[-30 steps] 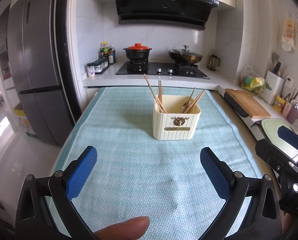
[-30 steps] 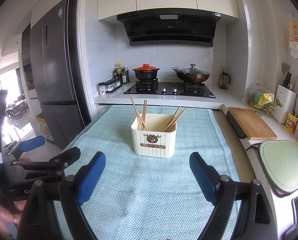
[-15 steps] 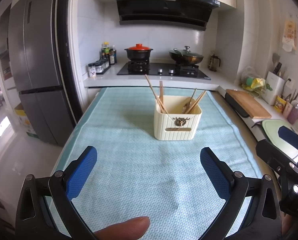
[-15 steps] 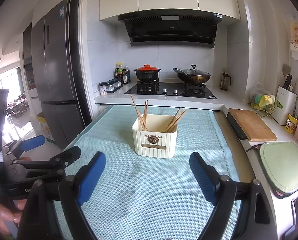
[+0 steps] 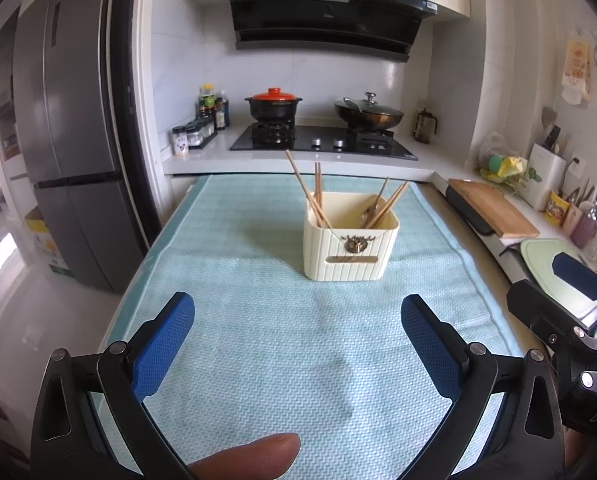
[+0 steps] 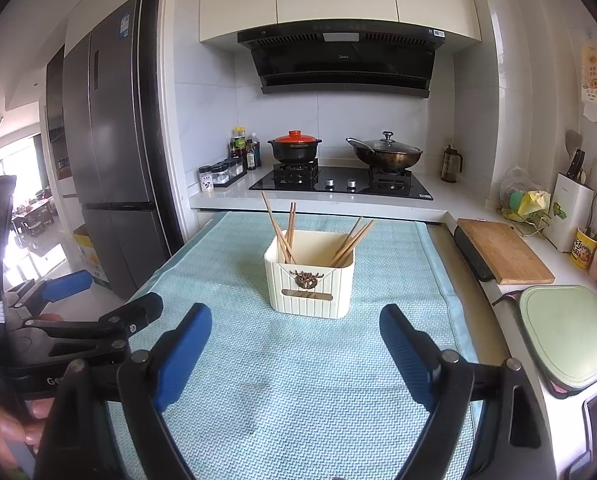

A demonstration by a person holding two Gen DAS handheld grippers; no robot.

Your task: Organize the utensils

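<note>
Holder: a cream ribbed utensil holder [image 5: 351,246] stands upright on the blue-green cloth [image 5: 258,344] covering the desk, well ahead of both tools.
Contents: wooden chopsticks [image 5: 307,188] lean out at the left side, more chopsticks [image 5: 390,202] at the right; a spoon-like piece seems to lie among the right ones, too small to be sure.
Left hand-held gripper [image 5: 298,320]: jaws wide apart, nothing between them, hovering over bare cloth.
Right hand-held gripper [image 6: 294,332]: also spread wide and empty, just short of the holder.
Handling: chopsticks look light, stiff, thin and smooth, so likely to roll or slip; pinch across the upper shaft where it stands free of the rim.
Risk: the holder seems light and could tip if sticks are dragged sideways.
Progress: no utensils lie loose on the cloth.
</note>
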